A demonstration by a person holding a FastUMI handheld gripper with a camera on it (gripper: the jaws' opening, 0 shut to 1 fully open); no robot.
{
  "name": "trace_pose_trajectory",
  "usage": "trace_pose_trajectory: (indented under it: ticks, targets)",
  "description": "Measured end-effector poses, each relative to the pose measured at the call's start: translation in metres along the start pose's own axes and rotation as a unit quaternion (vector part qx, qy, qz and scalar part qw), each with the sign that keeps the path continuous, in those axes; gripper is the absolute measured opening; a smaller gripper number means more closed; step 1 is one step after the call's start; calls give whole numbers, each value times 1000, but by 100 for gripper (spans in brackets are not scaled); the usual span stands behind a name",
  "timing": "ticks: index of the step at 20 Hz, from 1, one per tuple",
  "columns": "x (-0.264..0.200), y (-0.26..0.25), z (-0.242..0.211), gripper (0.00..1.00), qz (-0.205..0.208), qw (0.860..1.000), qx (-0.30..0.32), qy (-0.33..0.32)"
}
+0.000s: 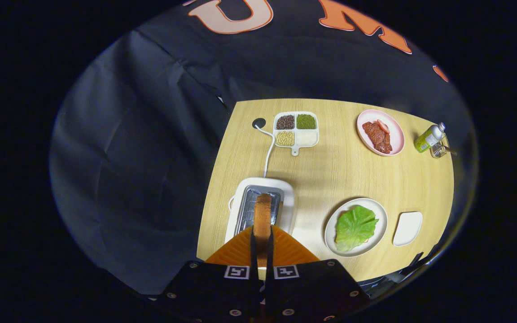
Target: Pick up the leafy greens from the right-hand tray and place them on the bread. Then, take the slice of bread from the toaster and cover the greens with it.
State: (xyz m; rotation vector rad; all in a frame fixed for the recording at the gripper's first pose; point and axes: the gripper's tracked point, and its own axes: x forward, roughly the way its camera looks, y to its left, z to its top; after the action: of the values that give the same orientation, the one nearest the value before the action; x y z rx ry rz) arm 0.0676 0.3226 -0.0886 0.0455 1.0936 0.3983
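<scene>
1. Gripping the slice of bread edge-on, the hand-held gripper is clamping it between both fingers above the toaster.
2. Leafy greens are lying on the round plate, right of the toaster on the worktop.
3. Small white tray is sitting just beside the plate, bare.

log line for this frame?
phase: lifting top slice | gripper: shut on bread slice, above toaster | greens: on round plate | small tray: beside plate
</scene>
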Motion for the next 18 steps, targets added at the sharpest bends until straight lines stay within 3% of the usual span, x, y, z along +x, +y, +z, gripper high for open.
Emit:
trace_pose_trajectory:
  ticks: [9,18]
  targets:
    - [-28,-82,-21,6,8,999,32,-11]
    - [0,-152,-49,6,33,998,55,15]
